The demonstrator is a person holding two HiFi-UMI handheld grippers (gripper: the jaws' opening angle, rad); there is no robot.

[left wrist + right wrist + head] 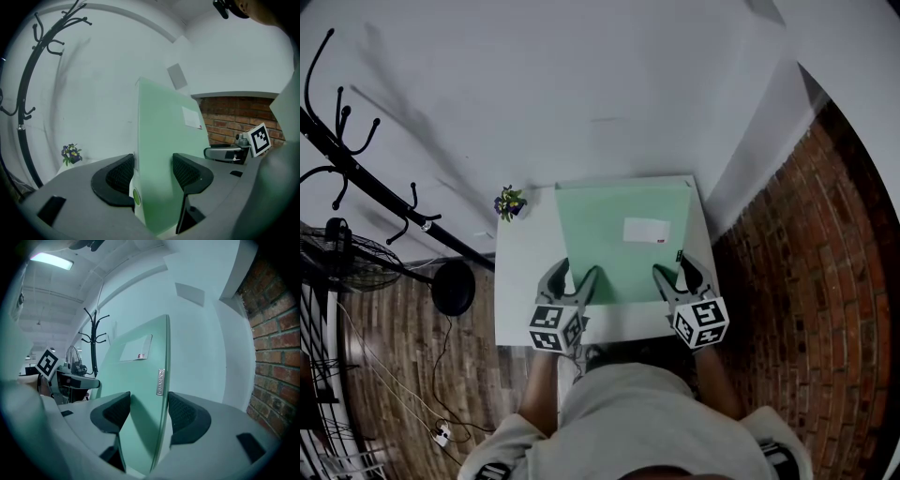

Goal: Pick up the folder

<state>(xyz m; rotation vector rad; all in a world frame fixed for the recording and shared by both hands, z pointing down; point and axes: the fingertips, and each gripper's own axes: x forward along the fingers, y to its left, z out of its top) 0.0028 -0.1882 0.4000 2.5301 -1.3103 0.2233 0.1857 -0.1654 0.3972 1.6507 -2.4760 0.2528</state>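
1. The folder (619, 239) is over the table (520, 281) and rises upright between the jaws in both gripper views. It is gripped only along its low near edge, and I cannot tell whether it is clear of the tabletop. Held so low, it could tip forward or back during the lift.
2. The left gripper (570, 274) and right gripper (678, 270) are each clamped narrow on it, with the cover filling the gap between the pads (123, 173). The cover looks smooth (probably plastic), so a slack squeeze could let it slide out.
3. If one gripper rises faster than the other, the folder would likely twist or buckle between them.
4. The wall (581, 94) is just behind the table, and a small plant (510, 202) sits at the table's far left corner. A swing that way could knock either.
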